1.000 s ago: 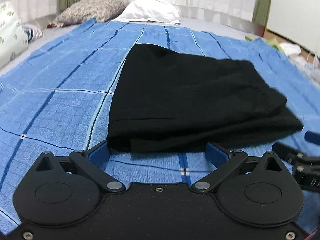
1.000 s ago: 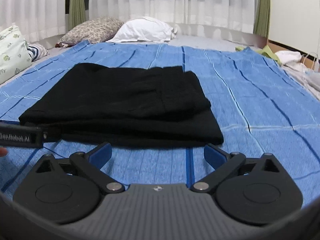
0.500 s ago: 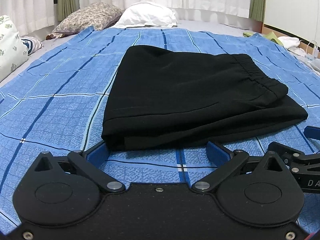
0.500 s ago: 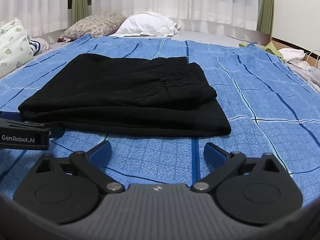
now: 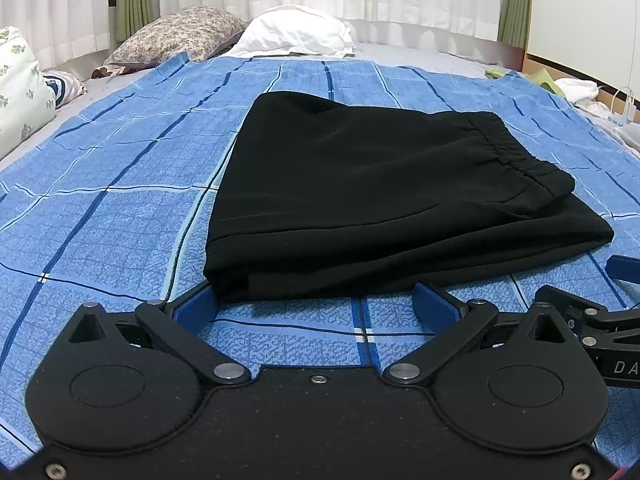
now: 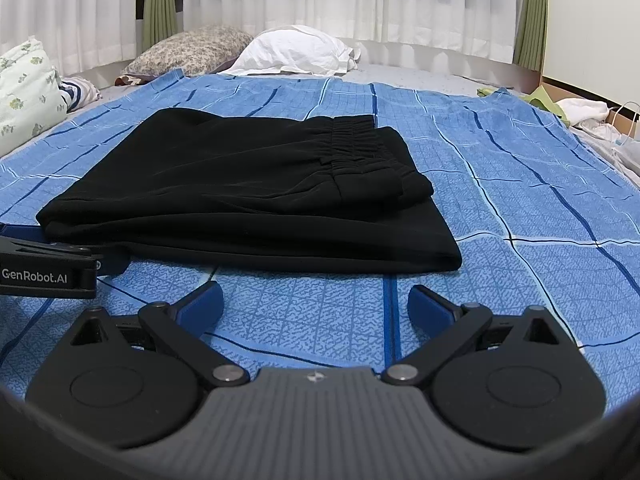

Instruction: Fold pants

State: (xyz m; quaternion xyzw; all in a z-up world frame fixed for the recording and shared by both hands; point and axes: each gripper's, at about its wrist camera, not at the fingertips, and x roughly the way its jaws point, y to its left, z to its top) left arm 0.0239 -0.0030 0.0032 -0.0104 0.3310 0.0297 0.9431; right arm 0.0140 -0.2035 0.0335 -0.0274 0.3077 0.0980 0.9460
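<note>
The black pants (image 5: 372,196) lay folded into a flat, stacked rectangle on the blue checked bedspread (image 5: 100,216), straight ahead of both sets of jaws, with the elastic waistband (image 6: 352,140) on top toward the right side of the stack. The left gripper (image 5: 316,304) had its blue fingers spread wide with nothing between them; the stack's near left corner sat just beyond its left fingertip (image 5: 196,308), touching it or very nearly so. The right gripper (image 6: 316,300) was likewise spread wide and empty, and a strip of bare bedspread lay between its fingertips and the near edge of the pants. The stack's long axis ran across both views, left to right, so its long folded edge faced the jaws. The left gripper seemed the nearer of the two. Judging by the tidy layers, the fold looked finished or close to it, and any further fold would probably start from that near edge. No containers showed; only a floral pillow (image 5: 180,36) and a white pillow (image 5: 296,36) lay far beyond the pants, by the curtains.
</note>
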